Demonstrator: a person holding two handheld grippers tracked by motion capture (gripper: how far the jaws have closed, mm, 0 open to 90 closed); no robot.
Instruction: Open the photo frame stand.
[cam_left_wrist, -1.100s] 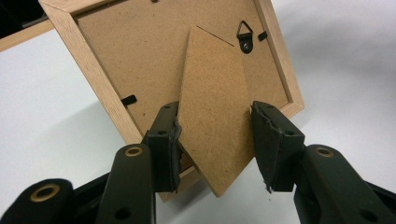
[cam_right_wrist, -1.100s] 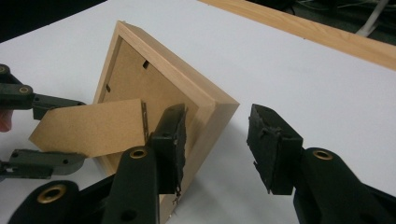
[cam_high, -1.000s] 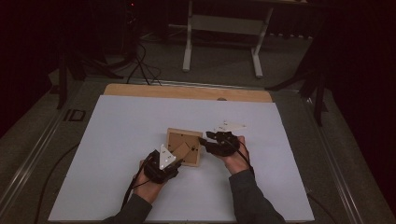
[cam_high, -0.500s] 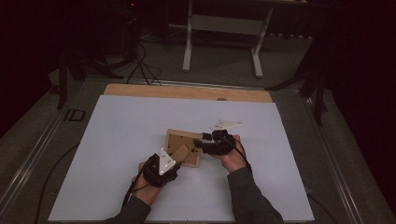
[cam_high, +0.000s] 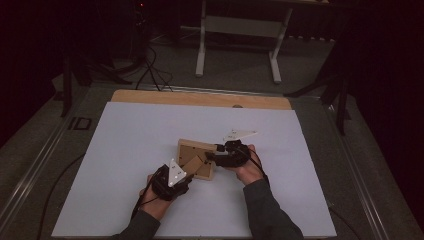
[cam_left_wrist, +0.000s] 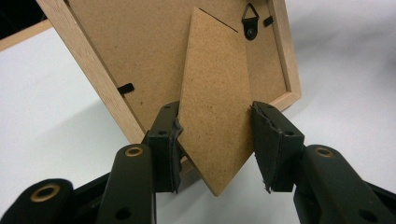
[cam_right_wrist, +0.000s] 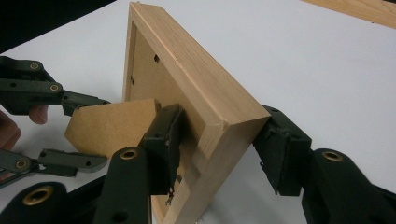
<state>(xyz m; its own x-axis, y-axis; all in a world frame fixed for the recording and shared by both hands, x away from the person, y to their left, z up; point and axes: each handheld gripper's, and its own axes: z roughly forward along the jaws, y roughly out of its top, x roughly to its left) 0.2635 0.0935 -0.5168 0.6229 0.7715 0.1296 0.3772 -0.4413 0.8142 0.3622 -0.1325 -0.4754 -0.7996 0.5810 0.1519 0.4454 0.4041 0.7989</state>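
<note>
A light wooden picture frame (cam_high: 196, 149) lies back-up near the table's front middle. Its brown fibreboard stand flap (cam_left_wrist: 215, 93) is swung out from the backing. My left gripper (cam_left_wrist: 215, 116) is shut on that flap, one pad on each long edge; from above it (cam_high: 189, 169) sits at the frame's near-left corner. My right gripper (cam_right_wrist: 219, 121) straddles the frame's (cam_right_wrist: 187, 60) side rail at a corner. Its jaws have just been opening, and the pads stand close to the wood without a clear squeeze. From above it (cam_high: 216, 152) comes in from the frame's right.
A white sheet (cam_high: 125, 150) covers the table, with a bare wooden strip (cam_high: 200, 98) along the far edge. A metal hanger hook (cam_left_wrist: 252, 21) sits on the frame's backing. Beyond the table stand a metal support (cam_high: 240, 25) and floor cables (cam_high: 150, 70).
My right gripper has shifted slightly left, onto the frame's right corner, and its grey plate now tilts differently. The left gripper and the frame have stayed put.
</note>
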